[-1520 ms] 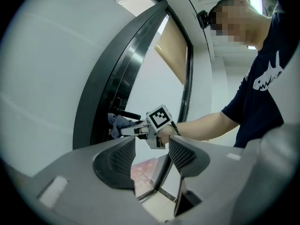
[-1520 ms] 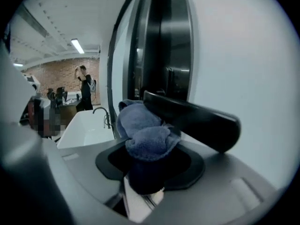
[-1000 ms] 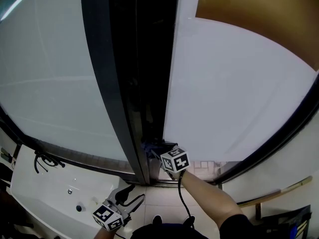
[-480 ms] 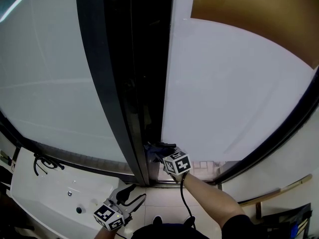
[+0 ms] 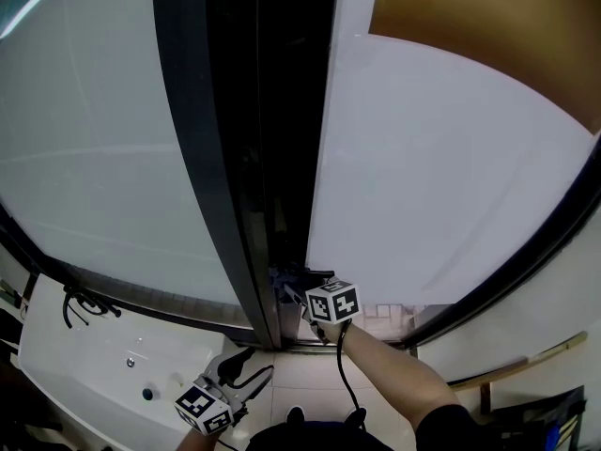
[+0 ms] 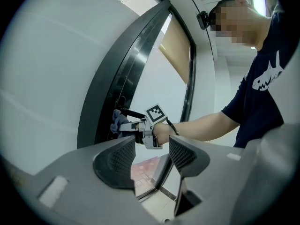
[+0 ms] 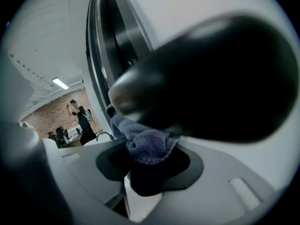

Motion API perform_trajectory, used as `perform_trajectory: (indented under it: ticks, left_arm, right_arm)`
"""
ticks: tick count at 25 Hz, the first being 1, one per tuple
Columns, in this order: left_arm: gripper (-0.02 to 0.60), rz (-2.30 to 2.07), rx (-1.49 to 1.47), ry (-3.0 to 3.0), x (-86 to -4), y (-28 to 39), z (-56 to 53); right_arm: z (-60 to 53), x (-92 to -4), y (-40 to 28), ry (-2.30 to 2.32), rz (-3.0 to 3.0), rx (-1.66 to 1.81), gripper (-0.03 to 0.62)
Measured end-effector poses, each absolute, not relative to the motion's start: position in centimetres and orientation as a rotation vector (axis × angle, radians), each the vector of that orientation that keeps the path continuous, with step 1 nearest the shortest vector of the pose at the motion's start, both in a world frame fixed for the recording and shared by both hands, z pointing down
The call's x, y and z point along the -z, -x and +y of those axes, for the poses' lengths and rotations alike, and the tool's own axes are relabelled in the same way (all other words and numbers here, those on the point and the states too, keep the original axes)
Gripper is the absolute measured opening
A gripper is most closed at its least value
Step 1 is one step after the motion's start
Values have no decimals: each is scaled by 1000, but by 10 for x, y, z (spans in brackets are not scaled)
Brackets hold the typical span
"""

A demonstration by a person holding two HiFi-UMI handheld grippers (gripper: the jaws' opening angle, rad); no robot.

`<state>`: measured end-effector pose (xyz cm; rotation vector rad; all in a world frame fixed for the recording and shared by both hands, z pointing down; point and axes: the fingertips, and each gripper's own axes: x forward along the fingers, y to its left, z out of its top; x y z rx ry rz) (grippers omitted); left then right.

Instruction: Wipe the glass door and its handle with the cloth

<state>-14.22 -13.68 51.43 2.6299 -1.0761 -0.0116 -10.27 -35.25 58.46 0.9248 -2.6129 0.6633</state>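
Observation:
The glass door [image 5: 441,177] fills the head view, with its dark frame [image 5: 235,158] running down the middle. My right gripper [image 5: 293,289] is shut on a blue-purple cloth [image 5: 282,278] and presses it against the black handle [image 5: 315,273] at the frame's lower end. The right gripper view shows the cloth [image 7: 145,144] bunched between the closed jaws of the right gripper [image 7: 147,170], and the handle [image 7: 211,78] looms just above. In the left gripper view the cloth [image 6: 117,122] sits on the handle [image 6: 129,112]. My left gripper [image 5: 249,369] hangs low, open and empty [image 6: 152,156].
A white basin [image 5: 84,374] with a dark tap [image 5: 83,301] lies at lower left. Pale floor tiles [image 5: 300,379] show below the door. A brown blind [image 5: 488,26] covers the upper right. A wooden stick [image 5: 512,369] leans at lower right. People [image 7: 82,118] stand beyond the glass.
The right gripper with the cloth dipped slightly along the handle and came back up. The left gripper has stayed where it was.

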Motion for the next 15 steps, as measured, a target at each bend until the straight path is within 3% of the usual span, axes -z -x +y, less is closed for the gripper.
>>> perform_trajectory:
  ticks: [11, 15]
  left_arm:
    - [221, -1080, 8, -2620, -517, 145, -136]
    - [221, -1069, 4, -2623, -518, 141, -136]
  right_arm:
    - [-346, -651, 30, -1050, -2448, -768, 163]
    - [-334, -669, 32, -1008, -2412, -808, 163]
